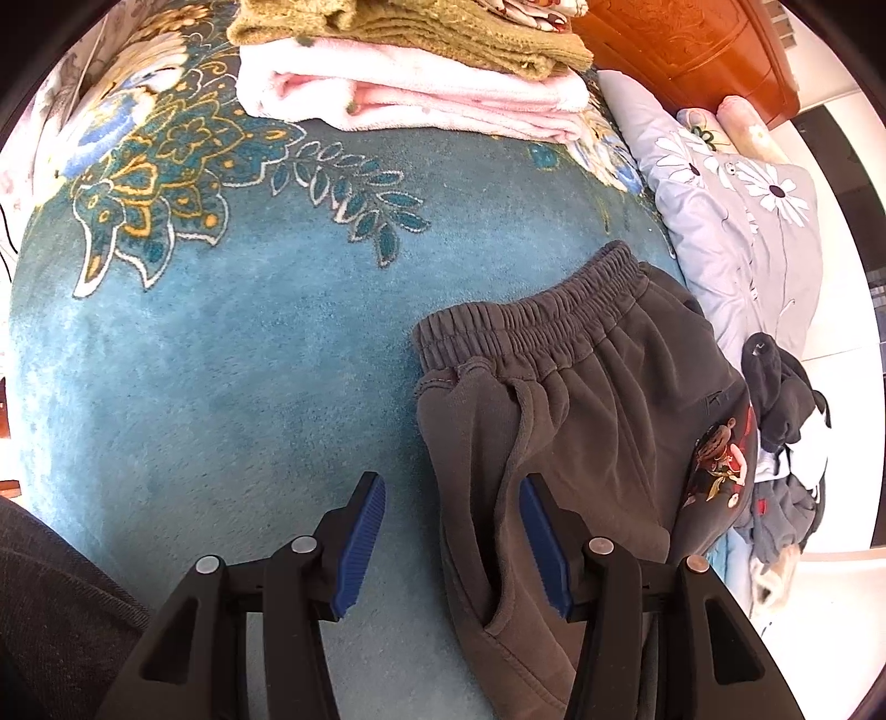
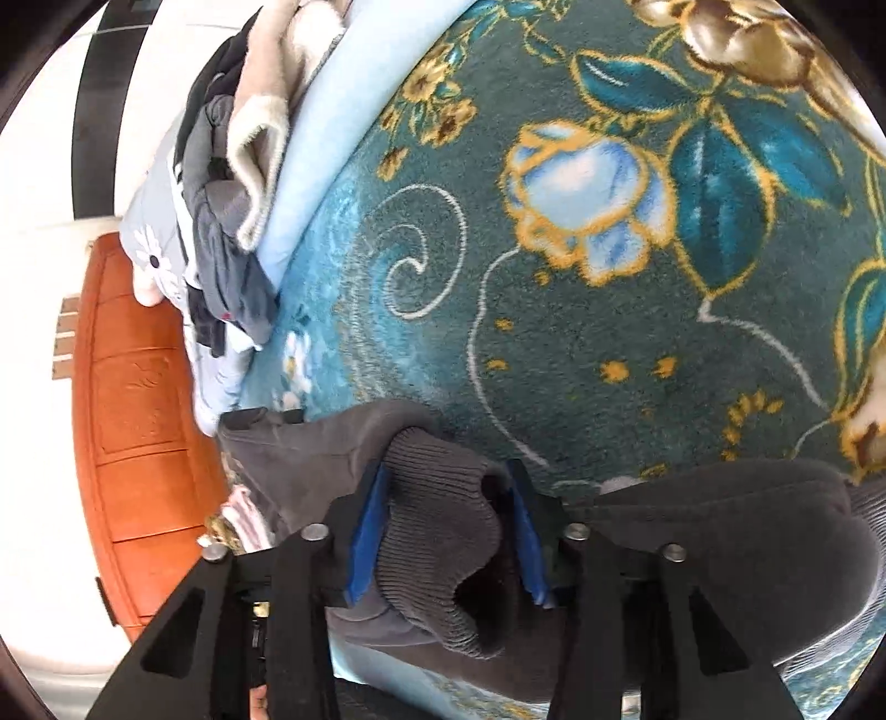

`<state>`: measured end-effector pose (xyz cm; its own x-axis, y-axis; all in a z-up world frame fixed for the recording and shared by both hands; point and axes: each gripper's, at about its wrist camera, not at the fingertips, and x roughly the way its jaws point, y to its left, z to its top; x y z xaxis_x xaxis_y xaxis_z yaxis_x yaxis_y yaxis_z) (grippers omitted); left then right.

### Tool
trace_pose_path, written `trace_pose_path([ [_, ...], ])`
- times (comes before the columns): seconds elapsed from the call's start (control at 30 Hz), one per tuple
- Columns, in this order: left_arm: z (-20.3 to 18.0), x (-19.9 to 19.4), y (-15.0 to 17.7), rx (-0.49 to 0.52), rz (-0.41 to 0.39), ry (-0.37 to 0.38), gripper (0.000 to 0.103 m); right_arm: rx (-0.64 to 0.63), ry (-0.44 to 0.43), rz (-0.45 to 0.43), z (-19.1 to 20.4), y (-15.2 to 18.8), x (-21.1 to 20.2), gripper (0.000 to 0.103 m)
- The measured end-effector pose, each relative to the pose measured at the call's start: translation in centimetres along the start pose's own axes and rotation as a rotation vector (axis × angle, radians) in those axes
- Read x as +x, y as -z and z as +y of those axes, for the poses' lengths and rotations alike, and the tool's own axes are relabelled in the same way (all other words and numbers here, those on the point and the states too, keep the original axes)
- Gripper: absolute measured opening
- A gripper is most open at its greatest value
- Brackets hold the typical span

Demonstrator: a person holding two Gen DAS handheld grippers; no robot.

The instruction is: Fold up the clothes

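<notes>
Dark grey sweatpants (image 1: 581, 421) lie on a teal floral blanket (image 1: 221, 343), with the elastic waistband (image 1: 531, 315) towards the far side. My left gripper (image 1: 451, 545) is open just above them, straddling the pants' left edge. In the right wrist view my right gripper (image 2: 443, 531) has the ribbed ankle cuff (image 2: 437, 526) of the pants between its blue pads (image 2: 365, 531). The jaws stand fairly wide around the bunched cuff, and the pant leg (image 2: 310, 448) trails off to the left.
Folded pink (image 1: 421, 99) and olive (image 1: 421, 33) clothes are stacked at the blanket's far side. A grey flowered quilt (image 1: 742, 221) and a pile of unfolded dark clothes (image 1: 786, 410) lie on the right. An orange wooden headboard (image 2: 133, 421) stands beyond.
</notes>
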<state>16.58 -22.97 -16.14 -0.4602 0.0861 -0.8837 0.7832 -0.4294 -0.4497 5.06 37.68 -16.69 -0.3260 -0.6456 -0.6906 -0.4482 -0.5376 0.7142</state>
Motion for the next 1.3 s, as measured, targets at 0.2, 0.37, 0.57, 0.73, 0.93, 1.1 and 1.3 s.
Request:
trace_pose_path([
  [0.2,-0.4,-0.4,0.1,0.029,-0.027,0.002,0.055,-0.165,0.09,-0.03,3.7,-0.7,-0.3,0.018],
  [0.37,-0.8,-0.7,0.1,0.068,-0.042,-0.004,0.055,-0.433,0.199,-0.164,9.3,-3.6,-3.2,0.016],
  [0.57,-0.8,-0.1,-0.2,0.062,-0.019,-0.013,0.055,-0.517,0.304,-0.432,13.0,-10.9,-7.5,0.016],
  [0.73,-0.4,0.7,-0.5,0.049,0.004,-0.031,0.055,-0.466,0.429,-0.441,11.9,-15.3,-5.1,0.016],
  [0.93,-0.6,2.0,-1.1,0.071,0.039,-0.063,0.055,-0.476,0.523,-0.389,11.0,-15.9,-3.2,0.02],
  [1.1,-1.0,2.8,-1.6,0.122,0.053,-0.081,0.053,-0.488,0.508,-0.425,11.5,-14.2,-6.2,0.047],
  [1.3,-0.8,3.5,-2.1,0.122,0.056,-0.052,0.034,-0.42,0.506,-0.201,7.0,-7.1,-7.8,0.047],
])
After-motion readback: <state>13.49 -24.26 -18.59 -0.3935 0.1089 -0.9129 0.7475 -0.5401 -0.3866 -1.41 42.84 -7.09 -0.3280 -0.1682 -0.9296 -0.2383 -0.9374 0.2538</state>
